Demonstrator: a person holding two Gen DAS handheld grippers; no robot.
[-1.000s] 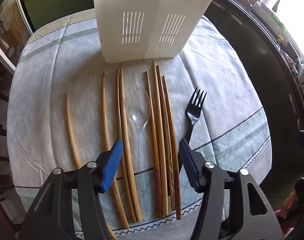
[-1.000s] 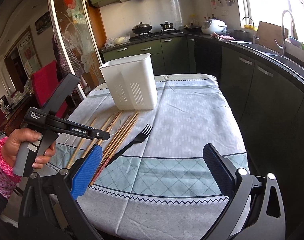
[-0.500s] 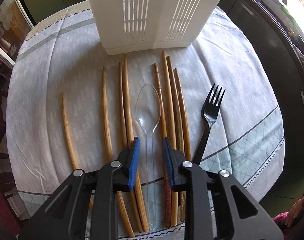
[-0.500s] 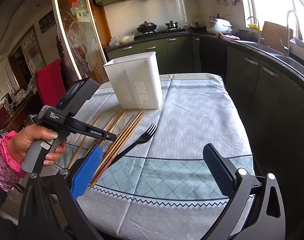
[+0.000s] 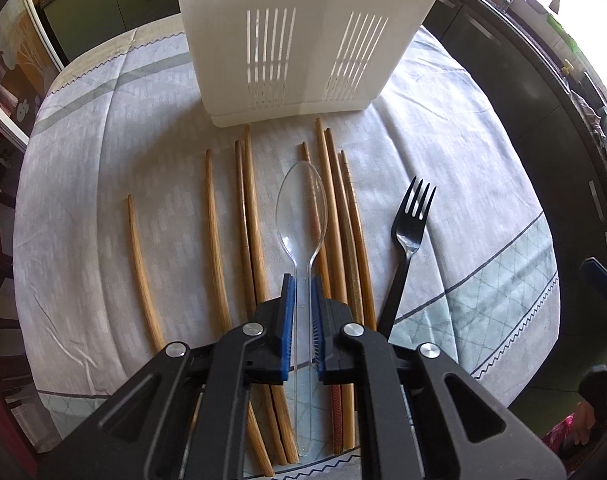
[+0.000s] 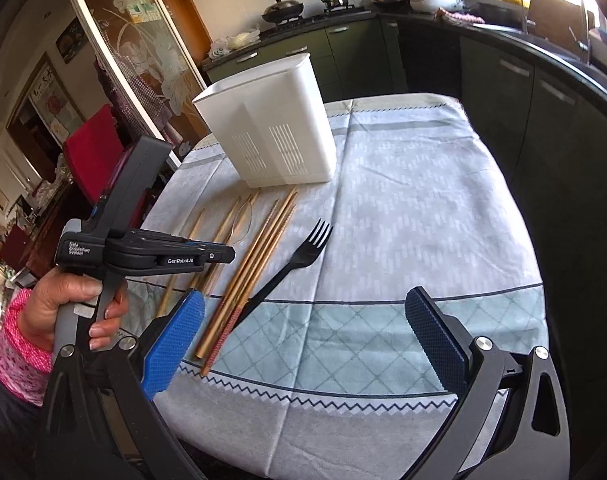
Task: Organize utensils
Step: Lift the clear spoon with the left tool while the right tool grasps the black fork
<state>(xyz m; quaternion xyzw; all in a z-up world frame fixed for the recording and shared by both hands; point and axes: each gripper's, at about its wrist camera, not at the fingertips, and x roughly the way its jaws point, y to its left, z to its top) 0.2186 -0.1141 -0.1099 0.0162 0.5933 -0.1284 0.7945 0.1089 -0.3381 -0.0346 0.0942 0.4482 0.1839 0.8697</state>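
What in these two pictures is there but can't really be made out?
- Holder: inside unseen; top cut off in left view, seen side-on in right view.
- Spoon handle: left gripper pads cover it.
- Chopsticks: near ends hidden under that gripper.
- Fork handle end: behind chopsticks in right view.
- Right gripper: open, over bare cloth.

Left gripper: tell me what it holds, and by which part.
The left gripper holds the clear plastic spoon by its handle, just below the bowl.

A clear plastic spoon (image 5: 302,216) lies among wooden chopsticks (image 5: 250,216) laid side by side on the tablecloth, bowl toward an upright white slotted utensil holder (image 5: 303,40). A black plastic fork (image 5: 408,240) lies right of them.
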